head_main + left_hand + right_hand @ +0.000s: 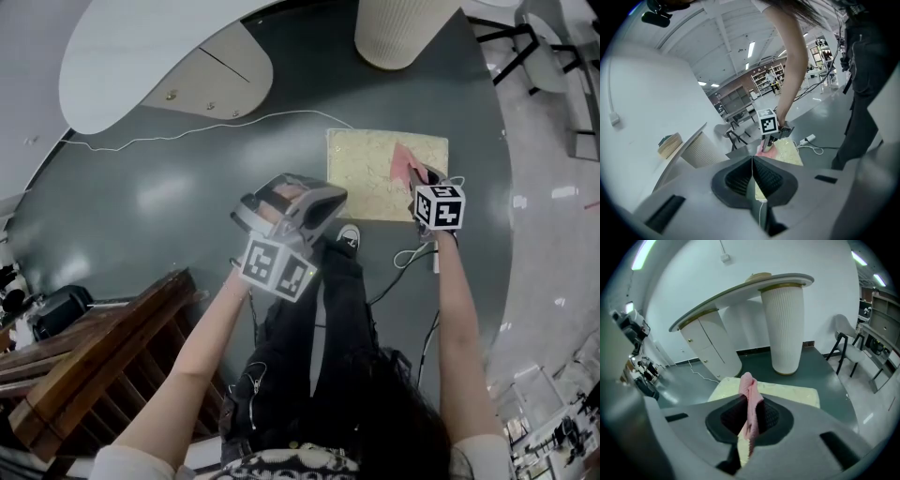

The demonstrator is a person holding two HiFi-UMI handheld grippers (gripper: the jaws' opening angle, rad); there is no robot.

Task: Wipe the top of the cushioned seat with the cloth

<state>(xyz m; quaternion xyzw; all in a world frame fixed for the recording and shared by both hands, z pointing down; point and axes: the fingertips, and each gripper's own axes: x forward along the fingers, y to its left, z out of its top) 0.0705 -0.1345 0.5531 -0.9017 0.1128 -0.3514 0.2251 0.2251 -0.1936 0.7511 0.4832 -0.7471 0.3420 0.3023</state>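
Though unclear overhead, cloth between jaws

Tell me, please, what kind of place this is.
Probably a large open indoor hall, perhaps a showroom or lab: a glossy dark floor, a curved white counter on a ribbed column, and storage shelves far behind.

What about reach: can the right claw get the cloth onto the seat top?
Probably yes. The right claw, shut on the pink cloth, is over the cushioned seat, whose top looks otherwise bare; the left claw is to one side.
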